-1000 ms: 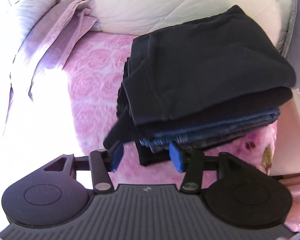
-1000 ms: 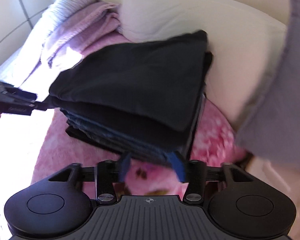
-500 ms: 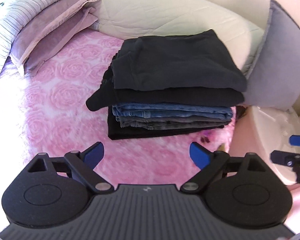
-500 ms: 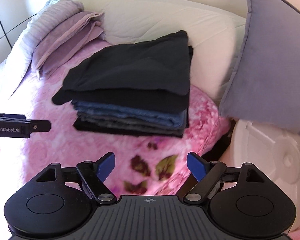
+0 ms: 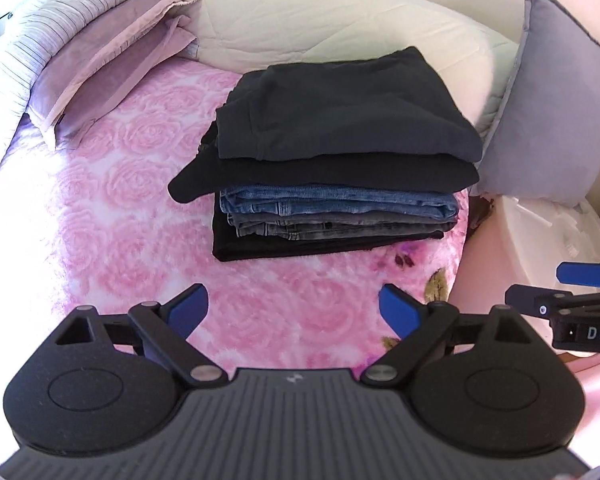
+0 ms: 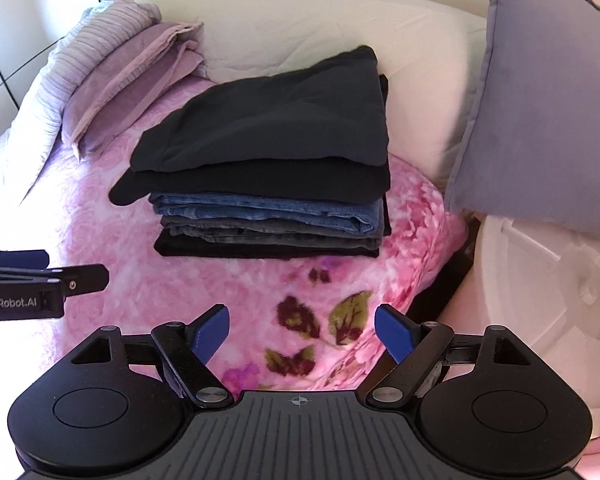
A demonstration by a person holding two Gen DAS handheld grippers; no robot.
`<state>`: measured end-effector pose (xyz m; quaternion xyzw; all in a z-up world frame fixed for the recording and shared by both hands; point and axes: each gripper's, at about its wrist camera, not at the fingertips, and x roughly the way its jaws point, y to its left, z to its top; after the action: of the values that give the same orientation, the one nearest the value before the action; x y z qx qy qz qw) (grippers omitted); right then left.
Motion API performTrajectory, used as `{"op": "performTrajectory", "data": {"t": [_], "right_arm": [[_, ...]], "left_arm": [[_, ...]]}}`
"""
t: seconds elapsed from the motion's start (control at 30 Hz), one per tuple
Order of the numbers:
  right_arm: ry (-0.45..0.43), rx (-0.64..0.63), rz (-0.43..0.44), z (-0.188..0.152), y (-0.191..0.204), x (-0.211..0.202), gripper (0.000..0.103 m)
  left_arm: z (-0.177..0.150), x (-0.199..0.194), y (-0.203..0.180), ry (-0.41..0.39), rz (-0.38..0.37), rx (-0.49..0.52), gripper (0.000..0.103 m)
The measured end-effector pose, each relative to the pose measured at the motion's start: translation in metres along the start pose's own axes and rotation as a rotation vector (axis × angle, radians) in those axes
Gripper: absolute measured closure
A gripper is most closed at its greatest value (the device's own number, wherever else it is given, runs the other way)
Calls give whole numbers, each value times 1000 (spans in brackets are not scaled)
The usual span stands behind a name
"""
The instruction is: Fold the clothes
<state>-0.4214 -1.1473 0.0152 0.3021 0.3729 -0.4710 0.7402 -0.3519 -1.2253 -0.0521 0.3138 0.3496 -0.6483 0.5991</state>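
Stack of folded clothes (image 5: pixel 332 168) resting on the pink rose blanket (image 5: pixel 112 200) of the bed, near the cream duvet (image 5: pixel 320 12) and the grey cushion (image 5: pixel 548 112): dark top (image 5: pixel 340 108) uppermost, another dark piece below, then jeans (image 5: pixel 332 202), grey denim and a black garment at the bottom. Left claw (image 5: pixel 294 310) wide, jaws just opened, nothing between. Right claw (image 6: pixel 302 334) likewise wide, just opened, empty. Both well short of the pile. No unfolded garment in sight; folding apparently finished, or nearly so.

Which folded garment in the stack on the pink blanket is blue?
The blue jeans, third from the top: two black garments lie above them, grey jeans and a black piece below.
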Motion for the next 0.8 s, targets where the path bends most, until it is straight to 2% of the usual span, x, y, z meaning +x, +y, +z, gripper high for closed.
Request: {"op": "performTrajectory", "data": {"t": [0.23, 0.53, 0.8], "right_arm": [[17, 2, -54, -3, 1, 13, 20], [9, 14, -68, -11, 6, 16, 20], [-6, 8, -81, -13, 11, 10, 20]], "left_arm": [[-7, 8, -1, 34, -8, -39, 13], [-18, 10, -4, -26, -19, -30, 13], [-18, 10, -7, -4, -14, -5, 14]]}}
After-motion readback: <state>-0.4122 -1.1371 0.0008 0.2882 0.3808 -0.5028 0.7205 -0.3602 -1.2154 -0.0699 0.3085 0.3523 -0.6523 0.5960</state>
